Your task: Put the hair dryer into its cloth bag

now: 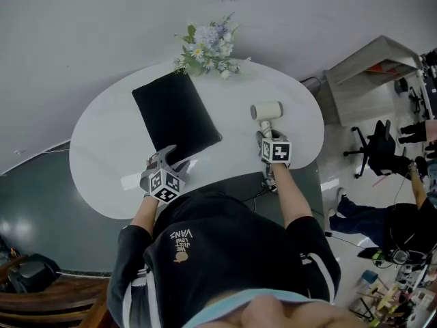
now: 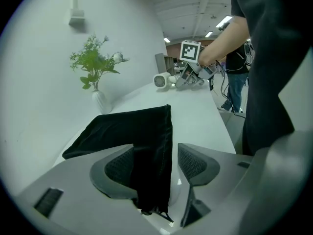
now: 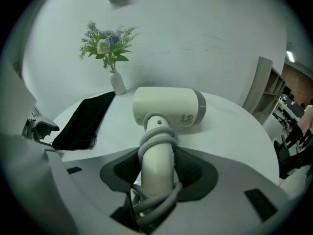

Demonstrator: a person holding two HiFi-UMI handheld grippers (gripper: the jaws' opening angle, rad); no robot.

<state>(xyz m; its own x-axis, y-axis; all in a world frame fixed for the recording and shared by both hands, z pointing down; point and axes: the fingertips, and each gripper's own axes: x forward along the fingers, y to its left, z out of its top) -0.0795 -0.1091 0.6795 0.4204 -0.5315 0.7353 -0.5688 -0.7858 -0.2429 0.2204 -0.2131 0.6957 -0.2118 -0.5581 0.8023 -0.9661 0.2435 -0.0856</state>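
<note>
The black cloth bag (image 1: 176, 115) lies flat on the white table (image 1: 102, 149), its near end toward me. My left gripper (image 1: 171, 157) is at that near corner, and in the left gripper view the bag's edge (image 2: 146, 146) runs between the pads. The jaws of the left gripper (image 2: 155, 163) stand wide, with a gap at the right pad. The cream hair dryer (image 1: 266, 111) lies on the table to the right. My right gripper (image 3: 157, 168) is shut on the handle of the hair dryer (image 3: 168, 106), which has its cord wrapped round it.
A vase of flowers (image 1: 208, 46) stands at the table's far edge behind the bag. A wooden shelf unit (image 1: 369, 74) and an office chair (image 1: 379, 149) are on the floor to the right. The table's near edge runs just below both grippers.
</note>
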